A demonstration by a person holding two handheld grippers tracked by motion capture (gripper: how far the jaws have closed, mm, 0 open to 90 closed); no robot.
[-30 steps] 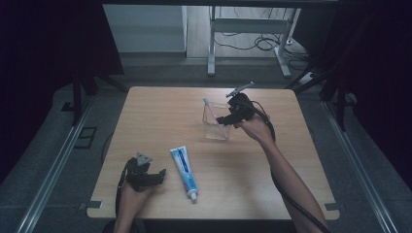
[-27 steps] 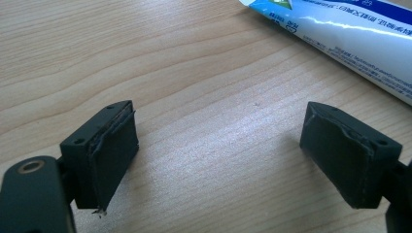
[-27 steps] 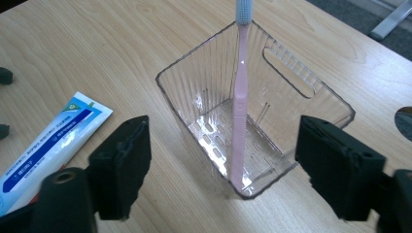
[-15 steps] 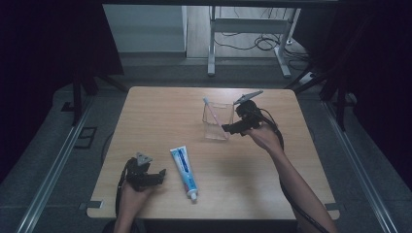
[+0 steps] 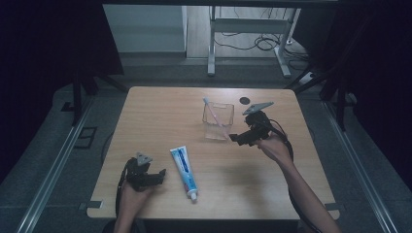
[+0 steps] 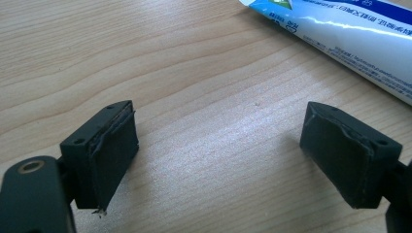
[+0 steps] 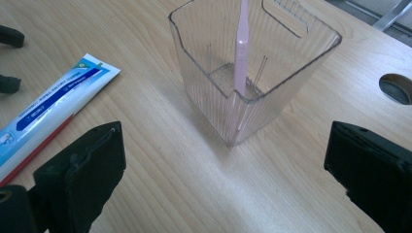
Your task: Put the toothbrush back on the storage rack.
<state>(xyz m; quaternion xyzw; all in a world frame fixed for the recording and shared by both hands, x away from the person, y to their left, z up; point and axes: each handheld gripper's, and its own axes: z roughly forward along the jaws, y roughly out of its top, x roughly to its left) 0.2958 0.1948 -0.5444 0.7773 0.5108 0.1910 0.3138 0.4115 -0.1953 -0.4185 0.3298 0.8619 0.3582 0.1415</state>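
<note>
While the right gripper [image 5: 237, 138] is hanging released just beside the clear cup [image 5: 218, 122], we are seeing a pink toothbrush [image 7: 241, 48] standing inside it. The left gripper [image 5: 158, 175], likewise released, is resting on the table [image 5: 160, 111] near the toothpaste [image 5: 184, 166].

The high view is dim and soft, its surroundings nearly black; light falls on the table [image 5: 160, 121] from above. Both gripper views are brighter, sharp, with faint shadows.
</note>
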